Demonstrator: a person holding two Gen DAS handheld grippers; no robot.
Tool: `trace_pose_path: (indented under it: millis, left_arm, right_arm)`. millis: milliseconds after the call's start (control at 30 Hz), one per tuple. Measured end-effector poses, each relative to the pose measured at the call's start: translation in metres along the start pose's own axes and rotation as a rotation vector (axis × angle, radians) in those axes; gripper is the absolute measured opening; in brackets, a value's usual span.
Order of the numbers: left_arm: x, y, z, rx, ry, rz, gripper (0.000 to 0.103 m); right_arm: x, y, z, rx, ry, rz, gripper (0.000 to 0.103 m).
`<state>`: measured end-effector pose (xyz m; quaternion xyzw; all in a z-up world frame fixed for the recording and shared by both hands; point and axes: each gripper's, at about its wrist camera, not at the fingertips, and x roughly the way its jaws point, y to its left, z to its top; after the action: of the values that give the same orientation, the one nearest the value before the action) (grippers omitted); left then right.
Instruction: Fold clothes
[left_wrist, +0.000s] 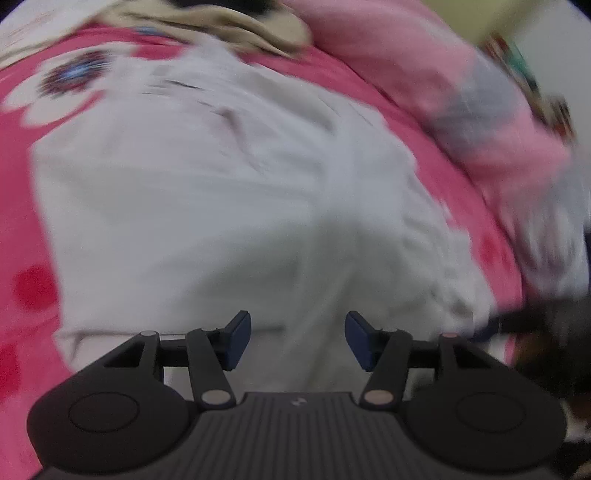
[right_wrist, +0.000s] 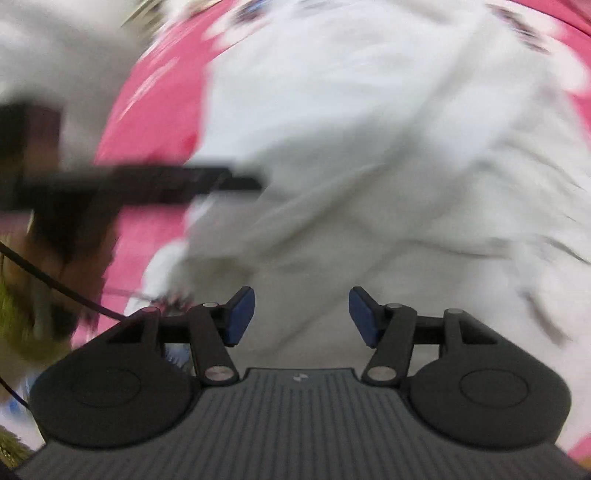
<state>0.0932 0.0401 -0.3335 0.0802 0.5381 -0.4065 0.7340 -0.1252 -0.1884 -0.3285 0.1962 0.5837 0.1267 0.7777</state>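
Left gripper (left_wrist: 298, 339) and right gripper (right_wrist: 301, 316) gaping wide, gripping nothing, hovering over white garment (left_wrist: 221, 192) lying on pink sheet (left_wrist: 22, 206); motion blur smearing details.

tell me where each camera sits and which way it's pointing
Left wrist: sits on the left gripper, looking forward along its open fingers at a white garment on a pink floral cover; only the gripper shows.
Right wrist: sits on the right gripper, open, facing the white garment; a blurred dark shape at left, probably the other gripper.
Shared: both see the white garment and the pink floral cover.
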Motion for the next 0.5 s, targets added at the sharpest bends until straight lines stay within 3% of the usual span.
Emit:
trace_pose_path:
  millis: [133,333,433,500]
  left_arm:
    - [0.010,-0.021,0.018,0.101,0.009,0.028,0.058]
    - [0.041,-0.053,0.095,0.177,-0.104,0.082,0.057]
    - [0.065,-0.075,0.137,0.234,-0.144,0.103,0.055]
    - [0.086,-0.085,0.154,0.269,-0.130,0.130,0.053]
  right_arm:
    - [-0.022,-0.040,0.007,0.101,-0.131,-0.067,0.052]
    - [-0.029,-0.098,0.040,0.254,-0.352,-0.137,0.042]
    - [-0.020,-0.124,0.056,0.311,-0.405,-0.152,0.039]
    - [-0.012,-0.141,0.066,0.355,-0.421,-0.152,0.039]
